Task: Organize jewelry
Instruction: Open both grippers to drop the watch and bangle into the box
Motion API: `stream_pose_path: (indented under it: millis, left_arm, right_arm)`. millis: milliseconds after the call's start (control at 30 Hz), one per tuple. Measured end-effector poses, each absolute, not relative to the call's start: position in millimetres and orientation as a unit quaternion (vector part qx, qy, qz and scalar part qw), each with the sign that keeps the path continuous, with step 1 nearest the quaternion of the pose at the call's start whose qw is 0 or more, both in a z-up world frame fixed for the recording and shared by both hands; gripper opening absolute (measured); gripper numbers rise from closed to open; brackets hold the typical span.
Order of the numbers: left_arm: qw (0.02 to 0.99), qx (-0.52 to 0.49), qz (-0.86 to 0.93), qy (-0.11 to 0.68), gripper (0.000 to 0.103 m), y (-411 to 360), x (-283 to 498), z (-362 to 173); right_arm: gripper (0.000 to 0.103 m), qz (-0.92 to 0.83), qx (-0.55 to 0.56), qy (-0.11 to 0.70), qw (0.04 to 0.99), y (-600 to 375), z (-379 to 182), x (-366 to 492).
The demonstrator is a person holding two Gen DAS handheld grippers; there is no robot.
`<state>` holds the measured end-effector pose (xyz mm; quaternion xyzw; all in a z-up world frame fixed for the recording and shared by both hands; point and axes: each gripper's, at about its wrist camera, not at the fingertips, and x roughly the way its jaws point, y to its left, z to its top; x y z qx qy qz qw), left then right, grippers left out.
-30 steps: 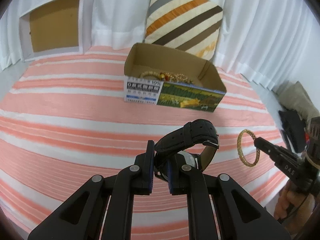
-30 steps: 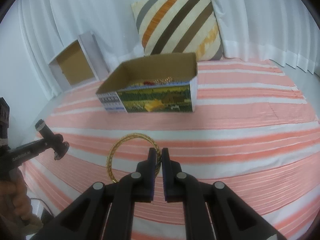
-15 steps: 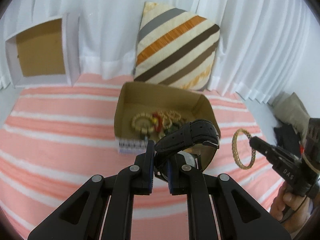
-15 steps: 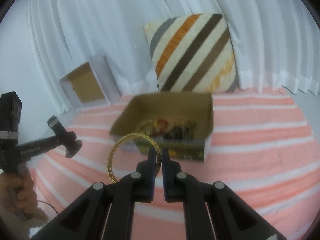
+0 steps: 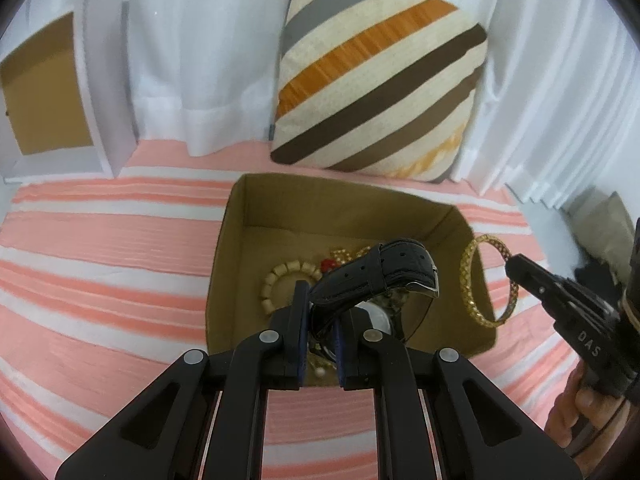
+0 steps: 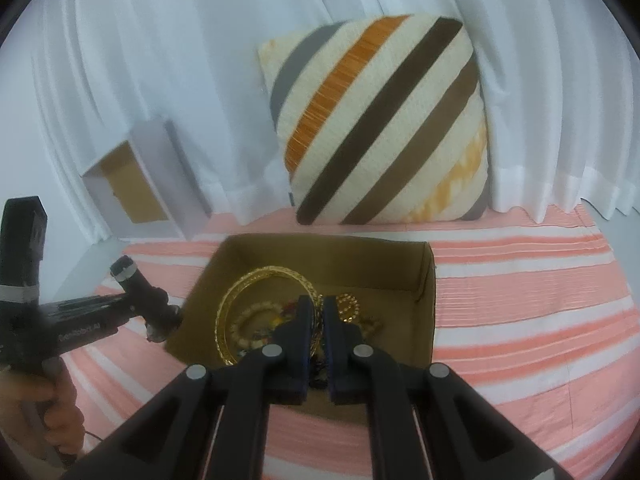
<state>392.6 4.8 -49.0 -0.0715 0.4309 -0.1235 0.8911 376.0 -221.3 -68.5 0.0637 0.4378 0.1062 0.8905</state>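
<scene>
An open cardboard box (image 5: 340, 208) (image 6: 424, 276) sits on the pink striped bedspread and holds several bead bracelets (image 5: 280, 276) (image 6: 348, 308). My left gripper (image 5: 322, 320) is shut on the strap of a black leather watch (image 5: 384, 268) and holds it above the box's near side. My right gripper (image 6: 318, 320) is shut on a gold bangle (image 6: 256, 280) and holds it over the box's near left part. In the left wrist view the gold bangle (image 5: 472, 280) hangs at the box's right wall.
A striped cushion (image 5: 376, 92) (image 6: 380, 120) leans on the white curtain behind the box. A white open-fronted box (image 5: 60, 92) (image 6: 144, 180) stands at the back left. Dark items (image 5: 596, 240) lie at the bed's right edge.
Both grippers have risen and moved forward with their loads. The watch and the bangle were short of the box a second ago and are now above its opening.
</scene>
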Motion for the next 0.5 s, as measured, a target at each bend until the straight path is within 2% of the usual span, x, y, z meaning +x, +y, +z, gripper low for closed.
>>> stream_pose_path:
  millis: [233, 267, 333, 367, 400, 467, 500]
  left_arm:
    - [0.879, -0.053, -0.116, 0.459, 0.010, -3.3, 410.5, -91.2]
    - [0.877, -0.047, -0.118, 0.463, 0.013, -5.4, 411.2, -96.7]
    - [0.876, -0.041, -0.116, 0.467, 0.037, -8.0, 409.4, -104.3]
    - [0.877, -0.038, -0.113, 0.465, 0.059, -8.7, 408.7, -105.6]
    - [0.882, -0.035, -0.109, 0.458, 0.073, -9.0, 405.0, -105.1]
    - [0.893, -0.028, -0.105, 0.437, 0.077, -9.5, 396.7, -99.1]
    - [0.896, -0.027, -0.106, 0.431, 0.081, -9.5, 393.9, -95.5]
  right_arm:
    - [0.006, 0.104, 0.056, 0.466, 0.877, -220.8, -114.1, 398.4]
    - [0.007, 0.107, 0.058, 0.477, 0.871, -221.0, -123.8, 401.5]
    - [0.008, 0.100, 0.059, 0.489, 0.864, -223.3, -135.9, 404.5]
    - [0.013, 0.096, 0.064, 0.492, 0.863, -226.0, -139.8, 404.1]
    - [0.034, 0.092, 0.071, 0.494, 0.862, -228.9, -141.9, 403.4]
    - [0.064, 0.084, 0.082, 0.489, 0.864, -233.7, -142.0, 399.7]
    - [0.064, 0.079, 0.084, 0.485, 0.867, -236.2, -139.8, 396.3]
